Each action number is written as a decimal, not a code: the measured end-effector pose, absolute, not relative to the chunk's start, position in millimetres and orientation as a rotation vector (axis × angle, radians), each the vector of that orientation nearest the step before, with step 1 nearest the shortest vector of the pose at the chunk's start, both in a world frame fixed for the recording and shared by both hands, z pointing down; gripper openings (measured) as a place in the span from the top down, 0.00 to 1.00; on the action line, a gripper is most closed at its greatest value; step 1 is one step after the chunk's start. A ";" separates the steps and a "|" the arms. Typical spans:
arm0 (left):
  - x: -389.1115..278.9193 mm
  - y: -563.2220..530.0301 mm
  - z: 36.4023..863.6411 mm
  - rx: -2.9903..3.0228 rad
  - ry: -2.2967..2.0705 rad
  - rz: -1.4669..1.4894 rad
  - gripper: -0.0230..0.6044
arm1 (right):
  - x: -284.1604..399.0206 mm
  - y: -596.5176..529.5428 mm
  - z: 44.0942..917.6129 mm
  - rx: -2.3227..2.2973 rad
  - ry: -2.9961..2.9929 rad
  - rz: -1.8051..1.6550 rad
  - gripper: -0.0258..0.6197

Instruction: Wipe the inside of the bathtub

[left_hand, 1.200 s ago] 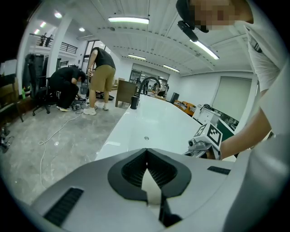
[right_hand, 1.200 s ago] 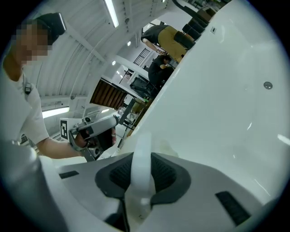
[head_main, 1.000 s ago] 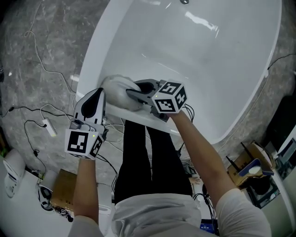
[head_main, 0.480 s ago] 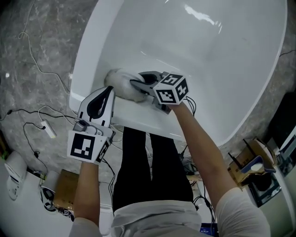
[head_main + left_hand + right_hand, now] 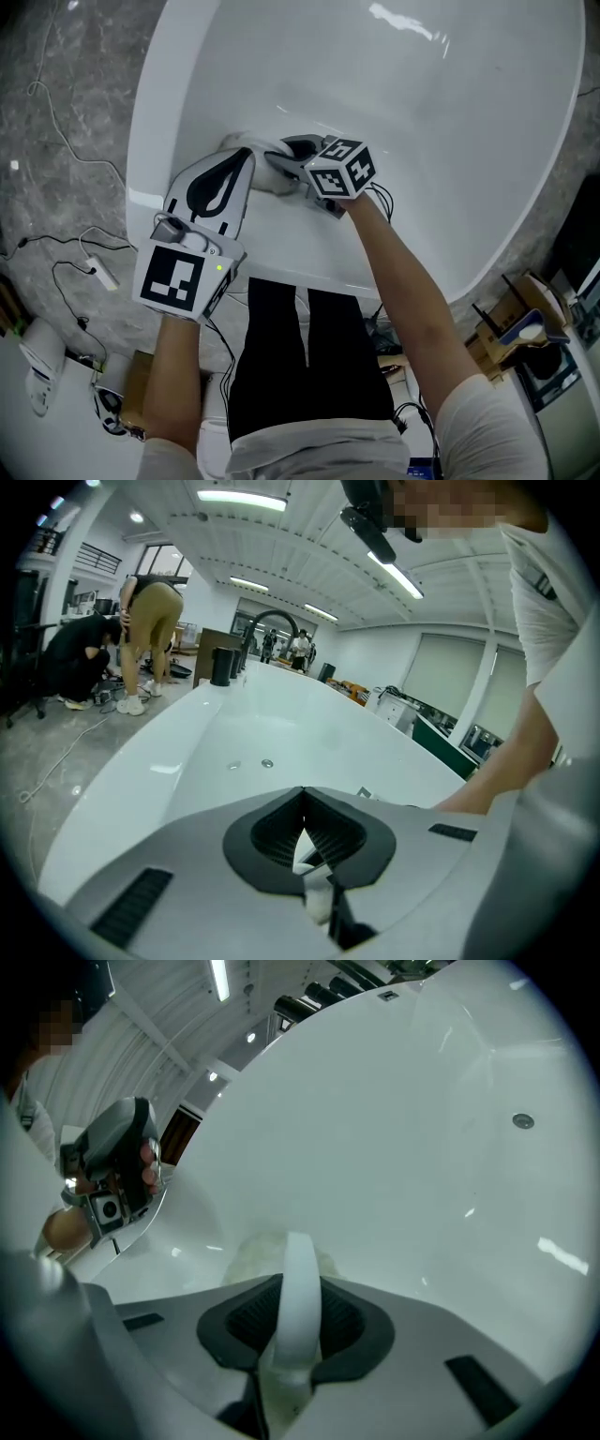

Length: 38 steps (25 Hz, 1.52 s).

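The white bathtub (image 5: pixel 281 239) fills the head view, its near rim below my grippers. My right gripper (image 5: pixel 281 157) is shut on the white handle (image 5: pixel 298 1307) of a pale fluffy cleaning pad (image 5: pixel 272 178), which is pressed against the tub's near inner wall (image 5: pixel 394 1147). In the right gripper view the pad (image 5: pixel 253 1251) shows just past the jaws. My left gripper (image 5: pixel 246 155) hovers over the rim right beside the pad and hides its left part. Its jaws meet at the tips with nothing held (image 5: pixel 302 794).
A round fitting (image 5: pixel 267 762) sits low in the tub wall, and a dark arched faucet (image 5: pixel 272 621) stands at the far end. Cables (image 5: pixel 75 244) trail over the grey floor left of the tub. People (image 5: pixel 150 621) stand far off on the left. Boxes (image 5: pixel 516 328) lie to the right.
The right gripper has slid the pad farther up the tub's inner wall. The left gripper has moved from outside the rim to over it, close to the pad.
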<state>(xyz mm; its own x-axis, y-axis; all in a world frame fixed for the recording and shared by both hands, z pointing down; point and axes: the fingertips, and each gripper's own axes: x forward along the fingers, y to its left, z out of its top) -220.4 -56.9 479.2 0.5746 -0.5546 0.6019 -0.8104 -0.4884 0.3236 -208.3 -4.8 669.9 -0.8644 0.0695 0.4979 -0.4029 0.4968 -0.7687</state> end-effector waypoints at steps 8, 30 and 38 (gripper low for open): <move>-202.3 -75.6 537.2 2.167 -0.942 0.663 0.95 | -196.2 -15.7 711.4 0.275 -2.258 1.328 0.81; -181.2 -67.6 630.9 2.101 -0.791 0.916 0.95 | -156.9 -44.7 822.0 0.440 -2.161 1.258 0.81; -177.6 -66.9 654.5 2.086 -0.734 1.018 0.95 | -129.1 -41.1 835.7 0.419 -2.106 1.220 0.81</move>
<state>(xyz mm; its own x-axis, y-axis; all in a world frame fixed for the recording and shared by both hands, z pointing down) -177.6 -66.9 654.5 0.5323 -0.1831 0.8265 -0.7263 -0.6004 0.3347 -129.1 -41.1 835.7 -0.7313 0.0494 0.6803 -0.5656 0.5136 -0.6453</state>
